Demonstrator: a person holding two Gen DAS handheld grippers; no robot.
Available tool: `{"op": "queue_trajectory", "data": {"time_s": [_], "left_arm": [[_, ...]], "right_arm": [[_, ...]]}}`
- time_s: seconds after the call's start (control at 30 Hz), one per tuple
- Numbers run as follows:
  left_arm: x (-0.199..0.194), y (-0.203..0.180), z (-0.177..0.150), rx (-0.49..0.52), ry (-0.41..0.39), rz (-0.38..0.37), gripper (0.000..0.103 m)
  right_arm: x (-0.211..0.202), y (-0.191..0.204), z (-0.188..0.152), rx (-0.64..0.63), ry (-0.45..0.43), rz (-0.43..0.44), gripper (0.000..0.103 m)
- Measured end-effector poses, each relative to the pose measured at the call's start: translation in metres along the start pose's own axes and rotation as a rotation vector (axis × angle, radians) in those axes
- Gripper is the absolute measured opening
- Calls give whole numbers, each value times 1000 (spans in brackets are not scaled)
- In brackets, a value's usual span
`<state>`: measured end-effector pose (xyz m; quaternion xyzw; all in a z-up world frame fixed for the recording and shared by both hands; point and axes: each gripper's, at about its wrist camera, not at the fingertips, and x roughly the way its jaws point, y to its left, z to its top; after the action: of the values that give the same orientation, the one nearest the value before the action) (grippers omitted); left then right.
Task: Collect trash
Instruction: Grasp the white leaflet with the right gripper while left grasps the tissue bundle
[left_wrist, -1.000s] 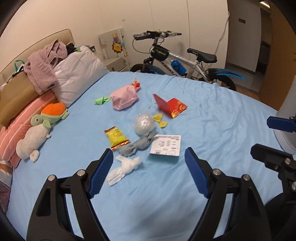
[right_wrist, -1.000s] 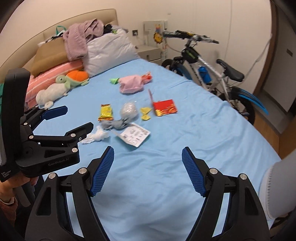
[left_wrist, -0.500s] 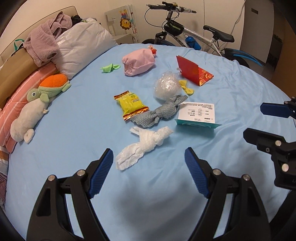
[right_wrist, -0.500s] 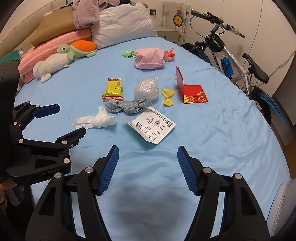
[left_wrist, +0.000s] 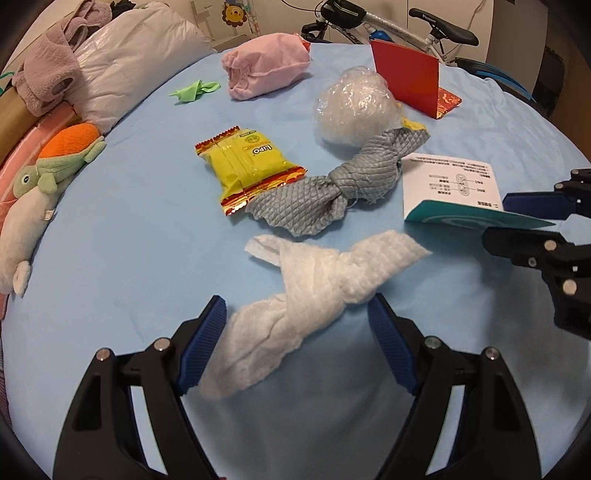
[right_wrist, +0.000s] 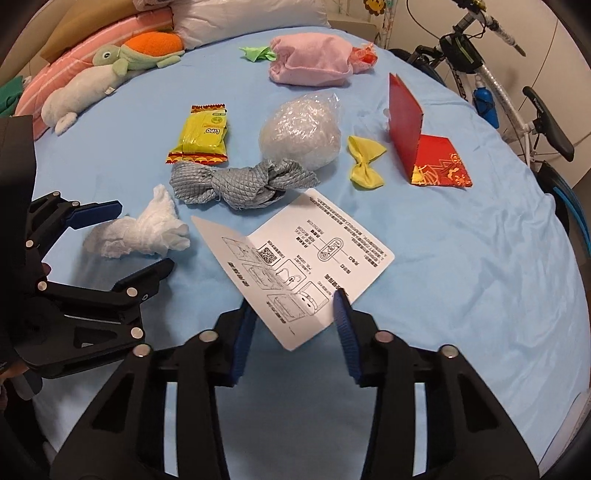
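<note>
A white knotted wipe (left_wrist: 314, 291) lies on the blue bed sheet (left_wrist: 129, 258) between the fingers of my left gripper (left_wrist: 299, 332). Its jaws are closing and the pads stand apart from the wipe's sides. My right gripper (right_wrist: 293, 325) straddles the near corner of a folded white leaflet (right_wrist: 314, 254). Its jaws are closing too, with the corner between the pads and not clamped. In the left wrist view the right gripper (left_wrist: 496, 219) brackets the leaflet's teal edge (left_wrist: 461, 218). The right wrist view has the left gripper (right_wrist: 146, 236) around the wipe (right_wrist: 147, 229).
Beyond lie a yellow snack wrapper (left_wrist: 247, 166), a grey knotted cloth (left_wrist: 332, 188), a clear plastic ball (left_wrist: 354, 107), a yellow bow (right_wrist: 365, 160), a red envelope (right_wrist: 406, 125), a pink pouch (left_wrist: 266, 64) and a green scrap (left_wrist: 194, 90). A plush turtle (left_wrist: 62, 155) and pillows line the left; a bicycle (right_wrist: 480, 62) stands behind.
Both grippers have come down close to the bed. The left now brackets the white wipe. The right's jaws have narrowed a lot around the leaflet's corner.
</note>
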<state>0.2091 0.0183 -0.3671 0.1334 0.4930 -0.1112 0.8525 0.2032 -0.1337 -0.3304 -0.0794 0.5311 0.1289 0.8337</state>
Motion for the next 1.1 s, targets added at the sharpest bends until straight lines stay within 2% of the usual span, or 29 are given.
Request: {"op": "queue_trajectory", "data": {"time_s": [0.03, 0.07, 0.1, 0.13, 0.17, 0.37, 0.63, 0.87, 1.1], "left_arm": [[3, 0, 0, -5, 1, -12, 54], [4, 0, 0, -9, 0, -25, 46], [3, -1, -1, -9, -11, -27, 41], [1, -4, 0, 2, -16, -24, 29], [-1, -7, 1, 16, -22, -13, 27], [-30, -22, 3, 31, -51, -15, 26], [-96, -48, 4, 16, -117, -79, 26], [-148, -88, 3, 74, -160, -135, 26], [-199, -149, 9, 174, -228, -207, 26]], "right_arm": [[2, 0, 1, 1, 7, 13, 10], [3, 1, 1, 2, 10, 27, 2], [2, 2, 1, 0, 5, 32, 2], [0, 3, 1, -3, 2, 32, 1], [-4, 4, 0, -6, -4, 38, 0], [-37, 4, -9, 22, -46, 57, 0], [-101, -15, -43, 101, -104, 38, 0], [-167, -47, -88, 202, -165, -12, 0], [-239, -88, -144, 324, -244, -73, 0]]}}
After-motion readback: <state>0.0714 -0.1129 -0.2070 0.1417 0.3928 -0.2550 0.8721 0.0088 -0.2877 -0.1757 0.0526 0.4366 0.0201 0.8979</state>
